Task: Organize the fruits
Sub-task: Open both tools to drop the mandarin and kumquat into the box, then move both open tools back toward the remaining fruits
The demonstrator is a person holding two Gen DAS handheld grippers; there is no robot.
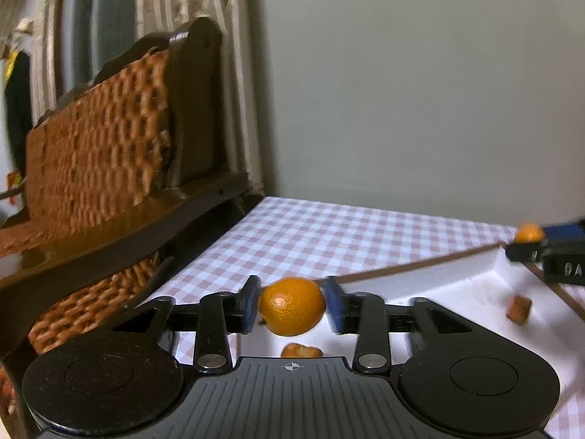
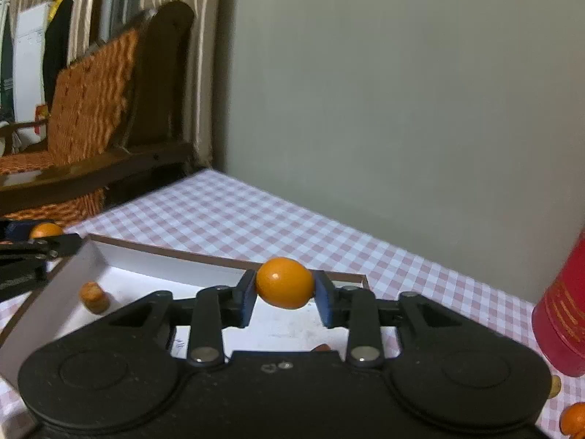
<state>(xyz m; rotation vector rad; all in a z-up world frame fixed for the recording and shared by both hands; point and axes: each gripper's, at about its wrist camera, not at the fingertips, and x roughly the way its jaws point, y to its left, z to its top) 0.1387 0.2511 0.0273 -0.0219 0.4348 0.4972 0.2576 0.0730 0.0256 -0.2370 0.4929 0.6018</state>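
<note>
My left gripper (image 1: pixel 292 305) is over the left end of a white tray (image 1: pixel 438 289) with a brown rim. A dimpled orange fruit (image 1: pixel 292 307) fills the gap between its blue pads, which touch it on both sides. Over the same tray (image 2: pixel 153 274), my right gripper (image 2: pixel 285 294) holds a smoother orange fruit (image 2: pixel 285 281), pads against both its sides. Each wrist view shows the other gripper at its edge with its fruit (image 1: pixel 529 233) (image 2: pixel 45 230). Both fruits hang above the tray floor.
Small brown-orange pieces (image 1: pixel 518 309) (image 1: pixel 301 350) (image 2: pixel 94 296) lie in the tray. A red canister (image 2: pixel 563 311) stands at the right, with more orange fruits (image 2: pixel 574 419) beside it. The table has a pink checked cloth (image 1: pixel 310 234). A woven-back chair (image 1: pixel 98 139) is at the left.
</note>
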